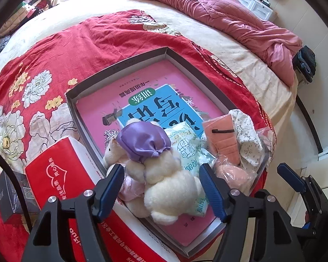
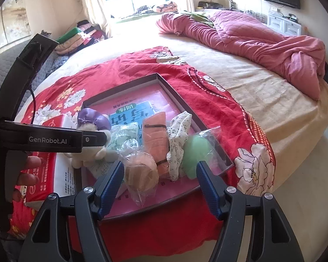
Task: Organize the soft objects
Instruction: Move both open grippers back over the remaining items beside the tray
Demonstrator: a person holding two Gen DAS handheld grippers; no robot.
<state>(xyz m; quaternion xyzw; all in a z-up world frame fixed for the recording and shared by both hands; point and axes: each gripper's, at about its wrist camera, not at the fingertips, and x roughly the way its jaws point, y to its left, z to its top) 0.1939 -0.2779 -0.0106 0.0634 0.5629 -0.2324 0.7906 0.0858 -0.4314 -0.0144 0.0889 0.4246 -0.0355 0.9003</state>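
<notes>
A shallow grey box (image 1: 120,65) on the red floral bedcover holds books and soft things. A white plush bear (image 1: 164,174) in a purple bonnet lies at its near corner, between the fingers of my left gripper (image 1: 160,170), which is open. Beside the bear are a green-and-white tissue packet (image 1: 185,150), a folded orange cloth (image 1: 223,139), a floral cloth (image 1: 249,137) and a bagged peach sponge (image 1: 231,172). My right gripper (image 2: 160,167) stands open just above the peach sponge (image 2: 141,172). A bagged green sponge (image 2: 195,150) leans on the box's right rim.
A red carton (image 1: 54,170) sits against the box's left side, with a small black box (image 1: 8,196) beyond it. A crumpled pink quilt (image 1: 229,15) lies at the bed's far right. The bed edge and floor are to the right. A hand (image 2: 26,174) holds the left gripper.
</notes>
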